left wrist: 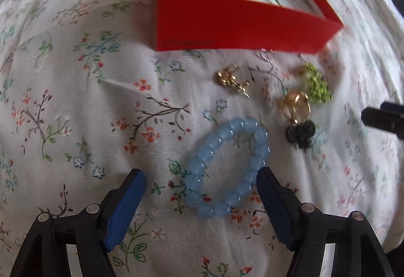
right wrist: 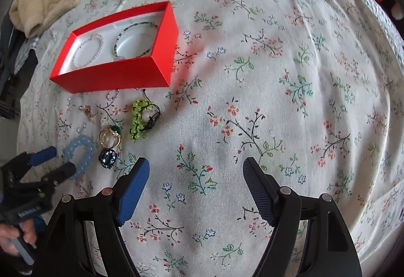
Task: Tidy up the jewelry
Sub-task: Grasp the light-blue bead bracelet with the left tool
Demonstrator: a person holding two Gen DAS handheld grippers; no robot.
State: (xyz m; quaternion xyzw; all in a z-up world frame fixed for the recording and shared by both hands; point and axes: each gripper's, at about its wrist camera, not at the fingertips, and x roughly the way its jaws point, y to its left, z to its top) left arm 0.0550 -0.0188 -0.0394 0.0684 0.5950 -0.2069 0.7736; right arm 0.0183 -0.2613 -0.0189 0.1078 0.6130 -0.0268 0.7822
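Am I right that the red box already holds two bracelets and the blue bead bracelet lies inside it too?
Not quite. The red box holds two bracelets, but the blue bead bracelet lies outside it on the floral cloth, at the left gripper, as the left wrist view shows.

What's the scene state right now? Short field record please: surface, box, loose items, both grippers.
surface: floral cloth
box: red box, open, holds two bracelets
loose items: blue bead bracelet, gold rings, green bead piece, dark blue ring, small gold piece
left gripper: open, jaws either side of the blue bead bracelet, not closed on it
right gripper: open, over bare cloth, nothing between jaws
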